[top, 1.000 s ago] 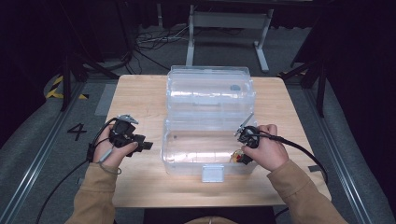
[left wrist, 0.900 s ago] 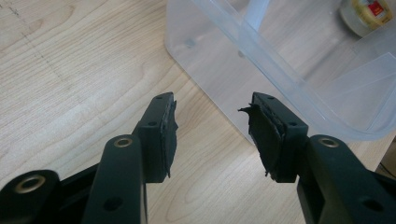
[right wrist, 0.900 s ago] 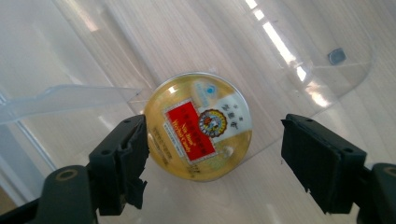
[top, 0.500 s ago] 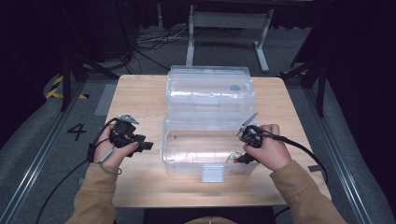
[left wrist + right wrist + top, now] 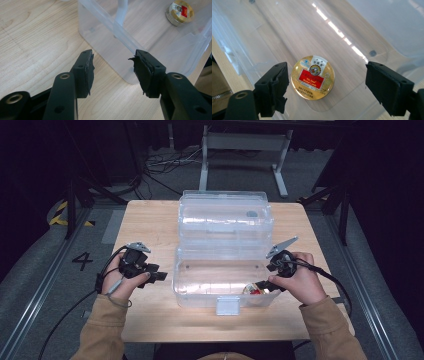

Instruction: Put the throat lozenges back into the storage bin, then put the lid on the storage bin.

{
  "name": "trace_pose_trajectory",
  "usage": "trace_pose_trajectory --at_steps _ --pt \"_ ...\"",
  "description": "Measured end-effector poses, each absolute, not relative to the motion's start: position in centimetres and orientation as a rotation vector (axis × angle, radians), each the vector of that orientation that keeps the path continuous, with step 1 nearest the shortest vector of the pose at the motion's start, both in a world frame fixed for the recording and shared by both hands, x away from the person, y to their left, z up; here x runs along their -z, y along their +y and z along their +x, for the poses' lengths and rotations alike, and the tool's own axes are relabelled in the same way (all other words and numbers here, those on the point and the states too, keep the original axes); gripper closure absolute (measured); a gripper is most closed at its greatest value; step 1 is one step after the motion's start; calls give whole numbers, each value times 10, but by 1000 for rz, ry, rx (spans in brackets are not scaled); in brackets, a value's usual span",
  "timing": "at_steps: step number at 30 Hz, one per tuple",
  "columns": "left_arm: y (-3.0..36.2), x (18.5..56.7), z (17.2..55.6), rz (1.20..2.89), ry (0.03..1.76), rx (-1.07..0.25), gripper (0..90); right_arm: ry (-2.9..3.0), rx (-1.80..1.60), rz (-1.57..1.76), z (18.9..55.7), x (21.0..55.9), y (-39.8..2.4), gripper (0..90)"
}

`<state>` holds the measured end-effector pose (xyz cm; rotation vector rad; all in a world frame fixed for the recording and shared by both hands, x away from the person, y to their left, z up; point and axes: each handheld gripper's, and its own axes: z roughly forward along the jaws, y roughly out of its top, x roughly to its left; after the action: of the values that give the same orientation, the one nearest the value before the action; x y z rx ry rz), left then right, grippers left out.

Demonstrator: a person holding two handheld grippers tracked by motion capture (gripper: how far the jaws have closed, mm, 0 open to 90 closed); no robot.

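Note:
A clear plastic box (image 5: 220,280) stands open on the wooden table (image 5: 150,220), its lid (image 5: 225,217) tipped back behind it. A round gold tin (image 5: 313,77) with a red label lies flat on the box floor near the front right corner (image 5: 253,290), also seen through the wall (image 5: 180,12). My right gripper (image 5: 325,90) is inside the box, open, its jaws wide on either side of the tin without touching it. My left gripper (image 5: 112,68) is open over the table, just outside the box's left wall (image 5: 110,32).
A white latch tab (image 5: 227,306) sticks out from the box's front edge. Bare tabletop lies left of the box and along the front. Cables (image 5: 65,315) trail off the table from both grippers. Dark floor and metal stands surround the table.
The right gripper has dipped lower into the box's front right corner and the tin now lies free between its wide jaws. The left gripper has barely moved.

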<state>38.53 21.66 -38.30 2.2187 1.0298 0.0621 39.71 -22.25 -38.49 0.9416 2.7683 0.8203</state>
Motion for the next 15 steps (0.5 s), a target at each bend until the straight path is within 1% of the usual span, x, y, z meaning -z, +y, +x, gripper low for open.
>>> trace_pose_trajectory --at_steps 5,10,15 --pt "214 382 384 2220 1024 -60 504 2729 -866 962 395 379 -230 230" --pt "214 378 381 2210 1002 -62 502 2712 -941 929 393 367 -240 287" --pt "212 376 378 2208 981 -53 500 2692 -991 910 394 358 -245 302"
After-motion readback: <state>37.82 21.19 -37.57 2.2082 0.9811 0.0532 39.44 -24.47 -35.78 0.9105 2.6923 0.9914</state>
